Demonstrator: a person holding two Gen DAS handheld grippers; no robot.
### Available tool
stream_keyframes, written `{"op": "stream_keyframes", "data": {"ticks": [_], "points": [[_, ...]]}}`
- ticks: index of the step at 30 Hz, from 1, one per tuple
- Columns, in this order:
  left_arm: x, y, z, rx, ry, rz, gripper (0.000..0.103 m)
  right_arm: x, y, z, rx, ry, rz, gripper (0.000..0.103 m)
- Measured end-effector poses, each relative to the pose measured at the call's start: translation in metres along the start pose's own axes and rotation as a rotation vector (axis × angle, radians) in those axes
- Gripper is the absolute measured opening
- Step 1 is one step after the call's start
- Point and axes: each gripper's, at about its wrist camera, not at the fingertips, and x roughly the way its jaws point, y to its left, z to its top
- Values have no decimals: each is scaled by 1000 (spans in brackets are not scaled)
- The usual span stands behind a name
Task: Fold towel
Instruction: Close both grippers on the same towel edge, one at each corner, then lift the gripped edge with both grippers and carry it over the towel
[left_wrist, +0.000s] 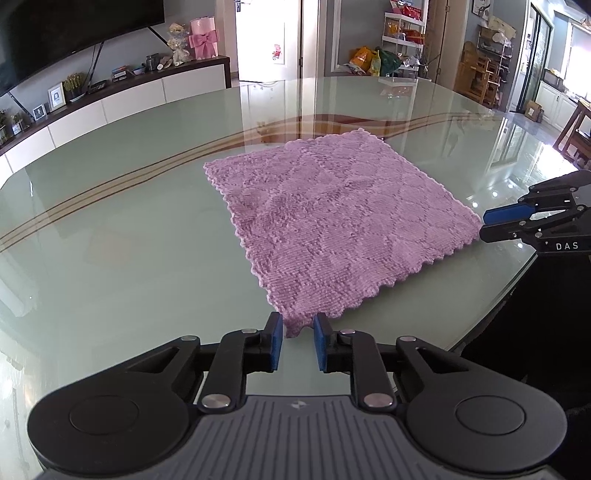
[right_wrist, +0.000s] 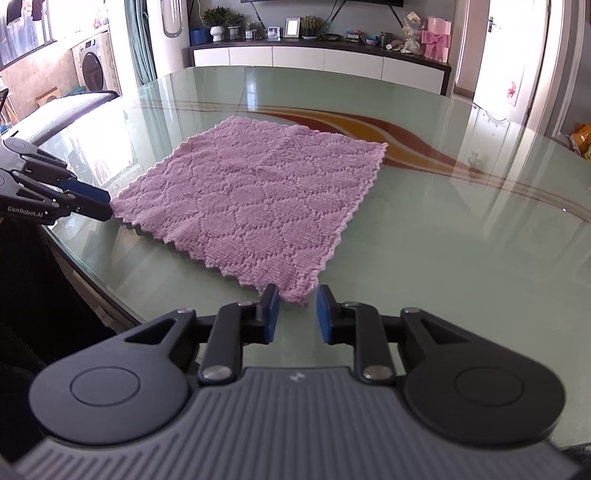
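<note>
a square lilac knitted towel with a scalloped edge (left_wrist: 332, 218) lies spread flat on the pale green glass bench (left_wrist: 129, 240), near its front rim. the left gripper (left_wrist: 297, 330) has its jaws released, with one near corner of the towel between the blue pads, unpinched. the right gripper (right_wrist: 293, 308) is likewise released at the other near corner.

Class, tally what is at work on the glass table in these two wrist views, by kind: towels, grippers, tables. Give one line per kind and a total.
Pink towel, lying flat and unfolded: 1
Grippers, left gripper and right gripper, each open at a near towel corner: 2
Glass table: 1
Total: 4
</note>
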Motion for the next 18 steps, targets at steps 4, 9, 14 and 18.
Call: {"op": "stream_keyframes", "data": {"ticks": [4, 9, 14, 18], "points": [[0, 1, 0, -5, 3, -6, 14, -1, -1, -1, 1, -1, 3, 18], [-1, 4, -1, -12, 2, -9, 11, 0, -1, 0, -5, 2, 11, 12], [-1, 3, -1, -11, 0, -10, 8, 1, -1, 3, -15, 18, 19, 6], [-1, 3, -1, -7, 2, -11, 2, 1, -1, 5, -23, 31, 18, 4]]}}
